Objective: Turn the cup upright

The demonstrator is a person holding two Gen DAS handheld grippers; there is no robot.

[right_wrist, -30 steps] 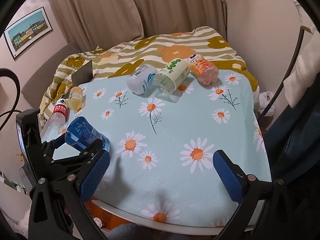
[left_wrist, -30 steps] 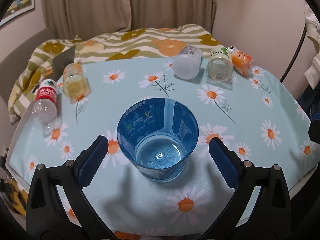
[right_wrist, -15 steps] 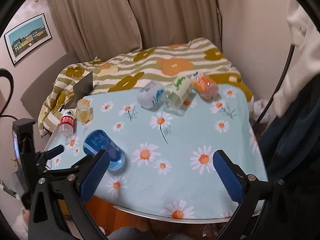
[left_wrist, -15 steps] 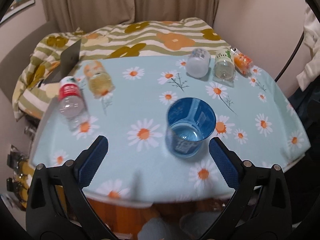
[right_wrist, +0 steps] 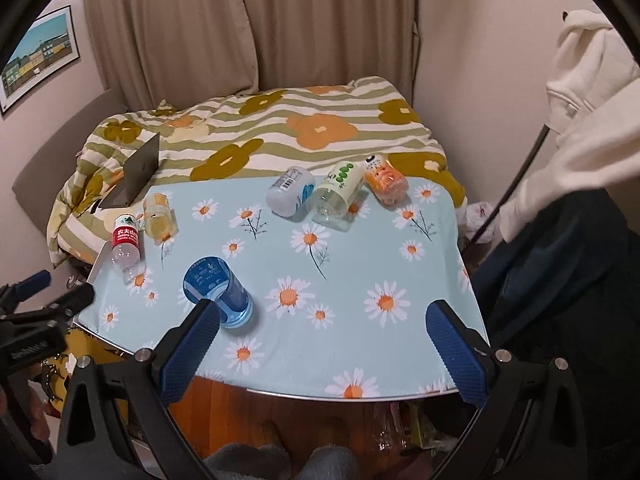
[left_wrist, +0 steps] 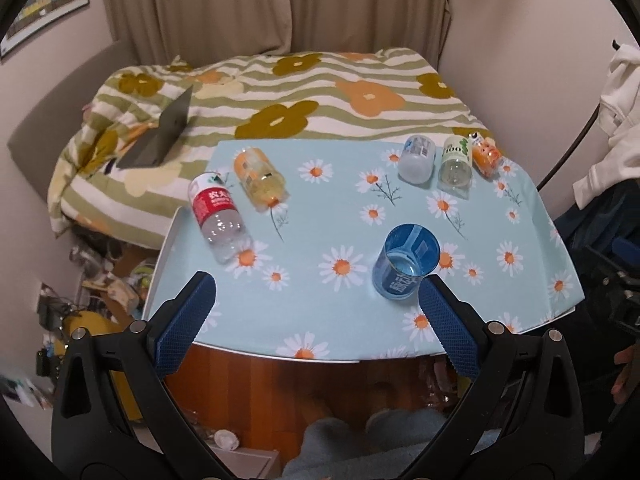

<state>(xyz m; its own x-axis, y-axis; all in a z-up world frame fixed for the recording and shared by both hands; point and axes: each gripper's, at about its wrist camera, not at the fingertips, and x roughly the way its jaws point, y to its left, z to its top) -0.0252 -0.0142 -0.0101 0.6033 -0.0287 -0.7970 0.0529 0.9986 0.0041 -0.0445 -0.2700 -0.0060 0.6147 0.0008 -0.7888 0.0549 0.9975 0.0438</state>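
Blue printed cup point(left_wrist: 406, 265) upright on tablecloth point(left_wrist: 344, 216)

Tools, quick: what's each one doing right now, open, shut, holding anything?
Left tool: open, holding nothing, clear of the blue cup.
Right tool: open, holding nothing; nothing sits between its fingers.
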